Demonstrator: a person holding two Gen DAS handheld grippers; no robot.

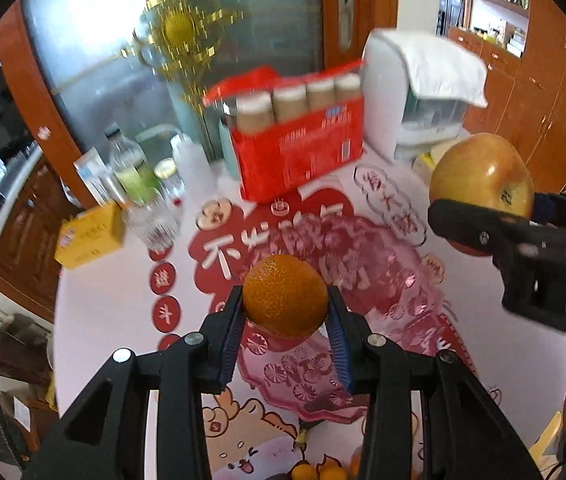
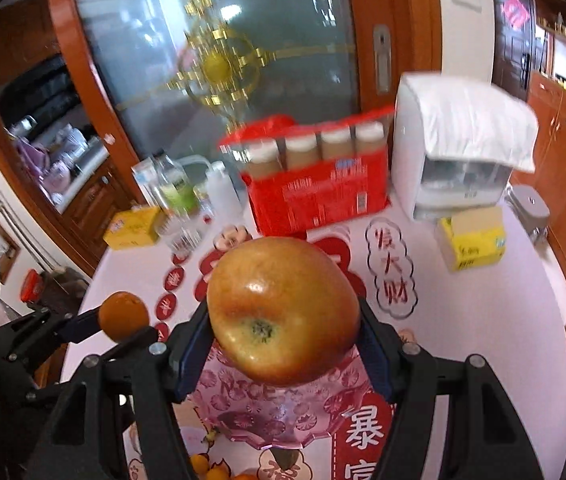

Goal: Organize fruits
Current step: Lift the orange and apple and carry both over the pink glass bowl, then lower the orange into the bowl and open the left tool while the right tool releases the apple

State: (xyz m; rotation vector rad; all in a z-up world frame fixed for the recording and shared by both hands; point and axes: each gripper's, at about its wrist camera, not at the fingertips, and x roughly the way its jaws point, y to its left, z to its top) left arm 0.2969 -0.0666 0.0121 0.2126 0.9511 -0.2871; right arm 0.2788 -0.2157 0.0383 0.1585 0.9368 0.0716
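Both grippers are loaded: the left gripper point(image 1: 285, 312) is closed on an orange point(image 1: 285, 295), the right gripper point(image 2: 283, 344) is clamped around an apple point(image 2: 283, 310). Both fruits are held above the table, over a pink glass dish point(image 2: 283, 412) lying near and below. The apple is carried to the right of the orange; the dish seems equally reachable by either.
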